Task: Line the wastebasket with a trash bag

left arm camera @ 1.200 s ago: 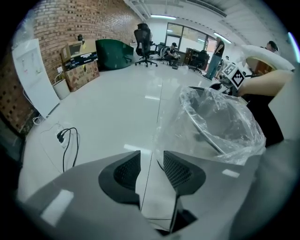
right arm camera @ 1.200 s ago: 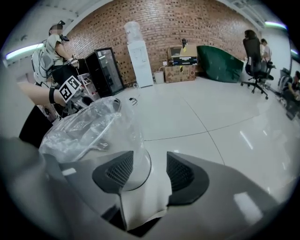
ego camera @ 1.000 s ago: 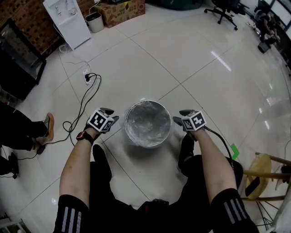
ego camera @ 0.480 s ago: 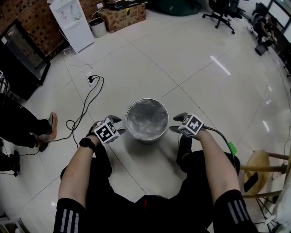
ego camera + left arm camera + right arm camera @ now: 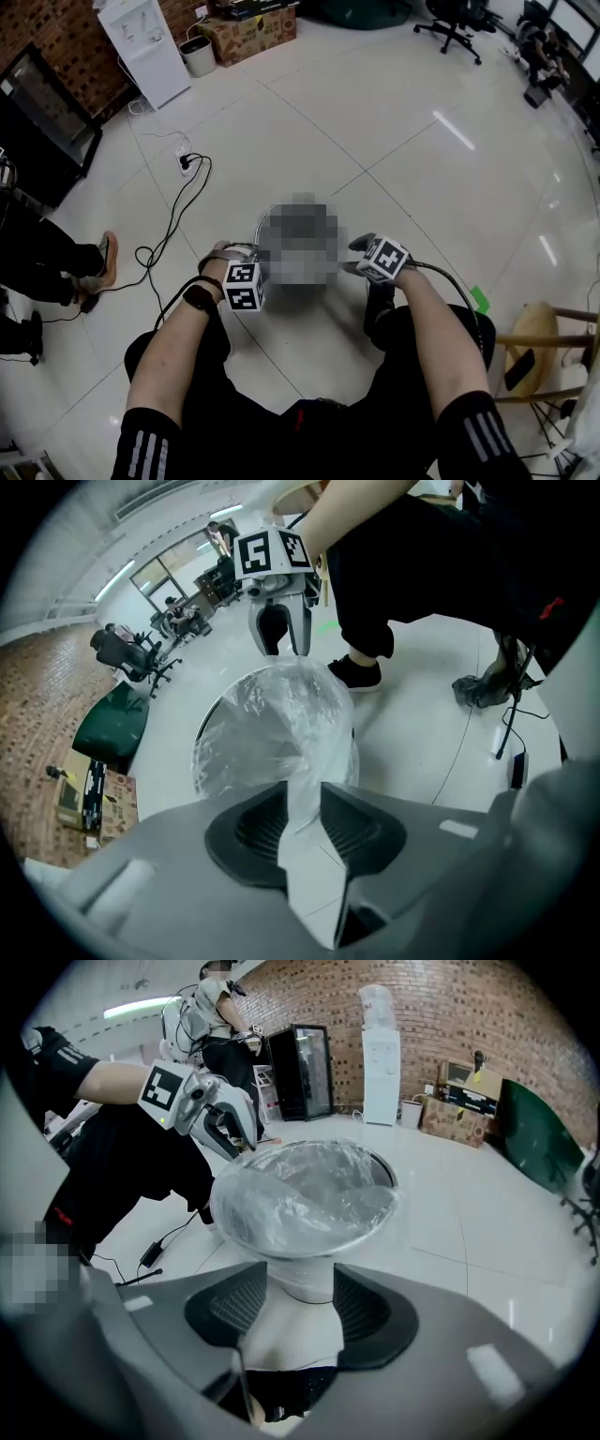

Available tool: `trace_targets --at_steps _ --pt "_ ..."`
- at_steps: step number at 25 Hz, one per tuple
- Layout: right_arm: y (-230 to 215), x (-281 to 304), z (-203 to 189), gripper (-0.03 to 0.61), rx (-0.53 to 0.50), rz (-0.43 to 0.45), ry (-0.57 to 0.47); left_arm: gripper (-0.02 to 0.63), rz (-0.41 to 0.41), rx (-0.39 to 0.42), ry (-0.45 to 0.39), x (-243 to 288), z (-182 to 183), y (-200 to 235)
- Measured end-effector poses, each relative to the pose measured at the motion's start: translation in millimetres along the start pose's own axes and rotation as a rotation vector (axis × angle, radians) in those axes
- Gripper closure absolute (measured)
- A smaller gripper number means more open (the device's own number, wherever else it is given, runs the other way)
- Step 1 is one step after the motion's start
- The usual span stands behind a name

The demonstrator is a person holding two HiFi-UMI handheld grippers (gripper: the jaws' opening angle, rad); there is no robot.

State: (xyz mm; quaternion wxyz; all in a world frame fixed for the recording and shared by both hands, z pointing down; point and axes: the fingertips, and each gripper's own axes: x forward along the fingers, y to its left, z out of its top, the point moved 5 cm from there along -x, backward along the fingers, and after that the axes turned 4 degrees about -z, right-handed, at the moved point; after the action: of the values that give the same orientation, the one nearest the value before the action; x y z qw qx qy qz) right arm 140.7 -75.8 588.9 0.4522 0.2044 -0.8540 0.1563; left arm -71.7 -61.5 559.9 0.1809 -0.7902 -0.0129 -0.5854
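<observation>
Round wastebasket (image 5: 300,1274) upright on floor, ctr of right gripper view; clear crinkly trash bag (image 5: 309,1194) lines it, edge over rim, one strip stretched twd bottom of left gripper view

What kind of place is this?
Likely an office or lab workspace: office chairs at the far side, a water dispenser against a brick wall, and a wide tiled floor.
</observation>
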Motion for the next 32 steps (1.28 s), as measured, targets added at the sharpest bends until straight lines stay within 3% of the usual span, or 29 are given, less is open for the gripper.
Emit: trace_targets --at_steps 2,11,21,27,32 --pt "-1.1 2.1 1.6 0.347 -0.010 0.001 -0.001 0.614 0.013 0.002 0.007 1.5 -2.5 0.4" --pt "2.8 5.3 -10.2 0.347 0.000 0.023 0.038 0.614 -0.052 -0.087 -0.060 -28.3 -1.8 -31.8" --pt "-3.9 3.4 -7.6 0.347 0.091 0.041 -0.022 0.607 -0.150 -0.106 -0.071 5.5 7.4 -73.9" --pt "-1.2 23.1 -10.3 0.345 0.047 0.035 -0.012 0.531 -0.163 -0.247 -0.117 17.2 0.8 -62.5" --pt "-3.6 34.2 -16.2 0.347 0.075 0.049 0.001 0.495 -0.129 -0.434 -0.128 27.8 -17.4 -54.9"
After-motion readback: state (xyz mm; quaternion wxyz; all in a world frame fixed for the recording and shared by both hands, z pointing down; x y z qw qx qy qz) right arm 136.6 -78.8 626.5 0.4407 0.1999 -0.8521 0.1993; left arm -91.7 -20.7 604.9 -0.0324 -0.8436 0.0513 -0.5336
